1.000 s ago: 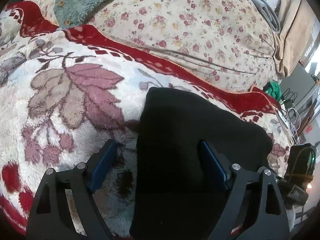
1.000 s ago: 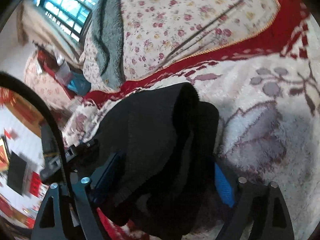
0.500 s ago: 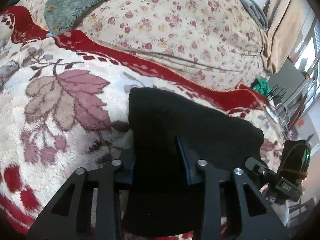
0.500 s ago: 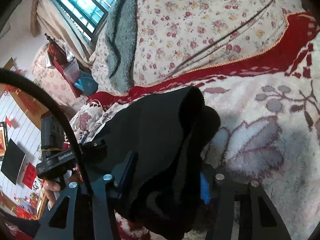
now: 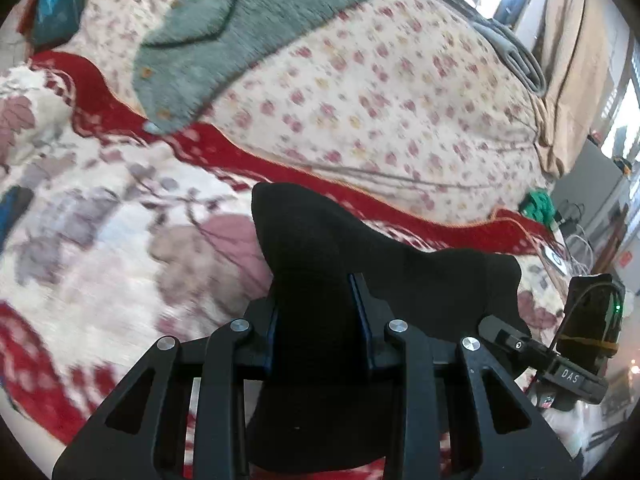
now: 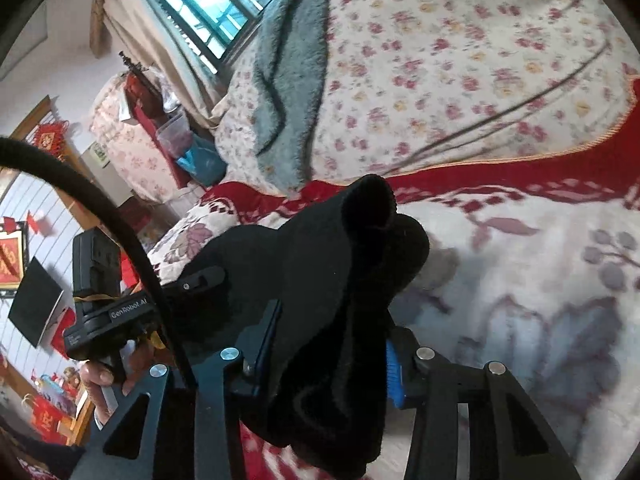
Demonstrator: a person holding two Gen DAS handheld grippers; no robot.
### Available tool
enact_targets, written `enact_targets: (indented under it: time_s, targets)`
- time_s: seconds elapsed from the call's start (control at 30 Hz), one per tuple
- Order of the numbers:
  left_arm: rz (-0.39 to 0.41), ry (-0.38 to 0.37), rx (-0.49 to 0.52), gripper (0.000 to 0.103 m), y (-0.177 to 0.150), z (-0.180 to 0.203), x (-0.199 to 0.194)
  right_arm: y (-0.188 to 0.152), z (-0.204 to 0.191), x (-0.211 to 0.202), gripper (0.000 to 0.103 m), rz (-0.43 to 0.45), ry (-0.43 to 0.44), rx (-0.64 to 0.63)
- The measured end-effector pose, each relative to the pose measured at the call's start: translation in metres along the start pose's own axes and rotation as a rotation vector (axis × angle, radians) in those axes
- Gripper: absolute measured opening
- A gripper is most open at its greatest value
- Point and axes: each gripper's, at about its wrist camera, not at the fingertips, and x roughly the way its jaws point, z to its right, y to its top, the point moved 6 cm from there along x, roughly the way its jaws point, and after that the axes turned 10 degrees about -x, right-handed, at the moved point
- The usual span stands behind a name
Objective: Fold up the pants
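Currently the black pants (image 5: 320, 248) are bunched between the fingers of both tongs and raised over the bed. In the left wrist view the left tongs (image 5: 316, 316) are closed on a thick fold of the black fabric, which is humped up ahead of the fingertips and hangs down below them. Past that hump the fabric is stretched off to the right, toward the right tongs' body (image 5: 560, 364), seen at the right edge with a "DAS" label. In the right wrist view the right tongs (image 6: 328, 344) are clamped on a rolled, layered bundle of the same pants (image 6: 340, 280); blue pads (image 6: 394, 376) are seen pressed against the cloth. The left tongs' body (image 6: 108, 312) is seen off to the left, held in a hand (image 6: 104, 380), with the black fabric running to it. Below and ahead of both tongs a plush blanket (image 5: 100, 248) with leaf print and a red border is spread. Further ahead a floral quilt (image 5: 380, 100) is piled, with a grey-green fleece garment (image 5: 240, 32) lying on top. Curtains and a window (image 6: 200, 0) are seen far left of the right tongs.
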Motion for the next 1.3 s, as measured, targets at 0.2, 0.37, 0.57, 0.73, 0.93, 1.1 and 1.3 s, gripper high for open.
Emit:
enact_targets:
  time_s: [0.2, 0.37, 0.57, 0.73, 0.93, 1.1, 1.3]
  targets:
    - [0.053, 0.065, -0.015, 0.030, 0.028, -0.035, -0.018, 0.020, -0.031, 0.049, 0.043, -0.021, 0.067, -0.029]
    - [0.082, 0.096, -0.061, 0.030, 0.050, -0.070, -0.028, 0.036, -0.052, 0.088, 0.043, -0.037, 0.111, -0.053]
    - [0.077, 0.134, -0.134, 0.029, 0.065, -0.113, -0.023, 0.044, -0.067, 0.137, 0.043, -0.083, 0.143, -0.061]
    - [0.043, 0.168, -0.209, 0.029, 0.063, -0.143, -0.013, 0.040, -0.068, 0.171, 0.043, -0.136, 0.164, -0.046]
    - [-0.021, 0.199, -0.267, 0.034, 0.043, -0.166, -0.004, 0.025, -0.055, 0.185, 0.057, -0.207, 0.080, -0.055]
    - [-0.027, 0.206, -0.339, 0.055, 0.038, -0.180, -0.001, 0.021, -0.053, 0.186, 0.061, -0.227, 0.016, -0.106]
    - [-0.004, 0.281, -0.304, 0.056, 0.040, -0.171, -0.010, 0.027, -0.061, 0.170, 0.061, -0.213, -0.030, -0.136]
